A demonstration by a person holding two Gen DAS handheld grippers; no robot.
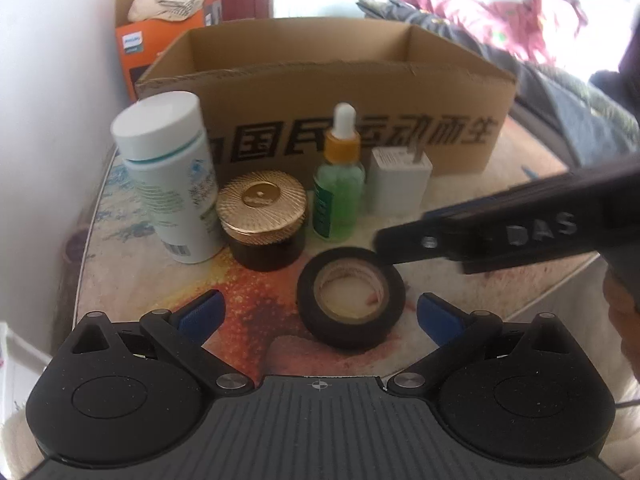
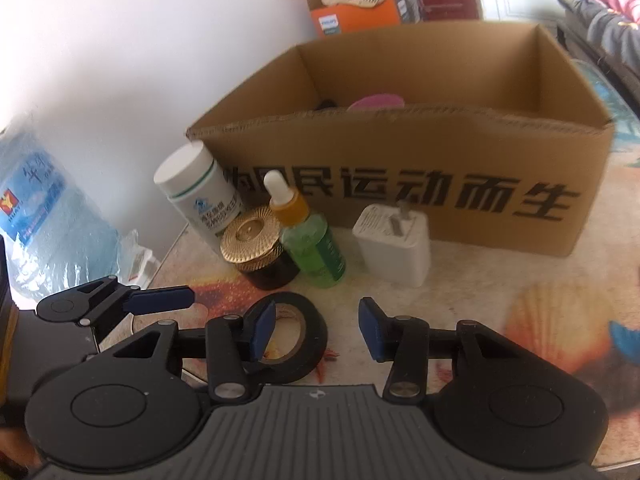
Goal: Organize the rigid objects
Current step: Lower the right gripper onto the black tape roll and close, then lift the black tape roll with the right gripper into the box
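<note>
My left hand-held gripper (image 1: pixel 318 312) is spread wide with nothing in it, and my right hand-held gripper (image 2: pixel 316 330) is also open and empty; its left finger (image 2: pixel 262 330) sits over the hole of the black tape roll (image 1: pixel 351 298), which lies flat on the desk (image 1: pixel 256 300) in front of the gold-lidded jar (image 1: pixel 262 220), dropper bottle (image 1: pixel 339 178), white pill bottle (image 1: pixel 168 176) and white charger plug (image 1: pixel 400 182). Behind them stands the cardboard box (image 1: pixel 360 92). I judge the roll light, stiff and slightly grippy, so I'd pinch across its outer wall, or rim to core, and lift it level.
</note>
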